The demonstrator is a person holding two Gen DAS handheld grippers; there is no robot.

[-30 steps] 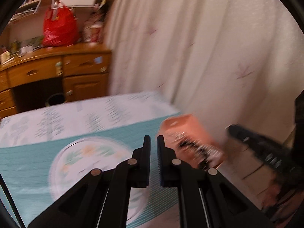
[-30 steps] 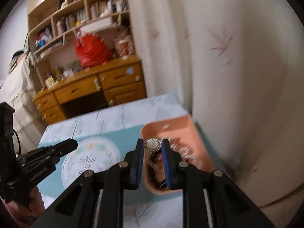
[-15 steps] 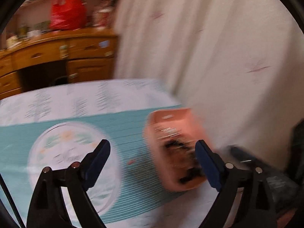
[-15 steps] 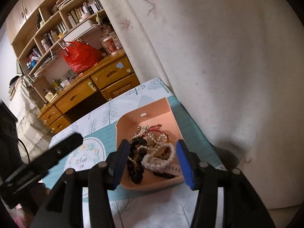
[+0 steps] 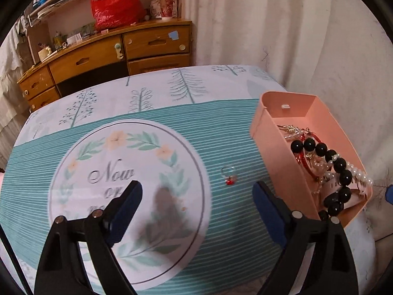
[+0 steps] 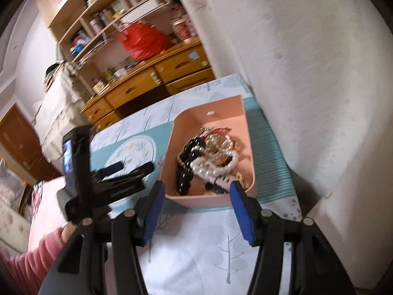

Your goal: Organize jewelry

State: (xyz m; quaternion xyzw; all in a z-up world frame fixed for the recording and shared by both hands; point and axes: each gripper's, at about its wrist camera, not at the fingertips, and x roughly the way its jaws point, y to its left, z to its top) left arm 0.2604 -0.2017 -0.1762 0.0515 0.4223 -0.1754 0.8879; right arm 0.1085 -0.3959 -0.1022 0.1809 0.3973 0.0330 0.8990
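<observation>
A pink tray (image 5: 277, 137) stands at the table's right side, holding black beads (image 5: 316, 147), pearls and red cord. It also shows in the right wrist view (image 6: 208, 123), with the bead pile (image 6: 208, 157). A small ring with a red charm (image 5: 229, 174) lies on the teal cloth just left of the tray. My left gripper (image 5: 197, 196) is open and empty, hovering above the cloth near the ring. My right gripper (image 6: 196, 196) is open and empty, at the tray's near edge. The left gripper shows in the right wrist view (image 6: 127, 169).
The table (image 5: 122, 127) wears a teal striped cloth with a round floral print. A curtain (image 5: 294, 36) hangs close behind the tray. A wooden desk with drawers (image 5: 110, 51) and a red bag (image 5: 113, 5) stand beyond the table.
Both grippers opened. The right one let go of a pearl ornament over the tray and drew back. The left one swung over the cloth toward the ring.
</observation>
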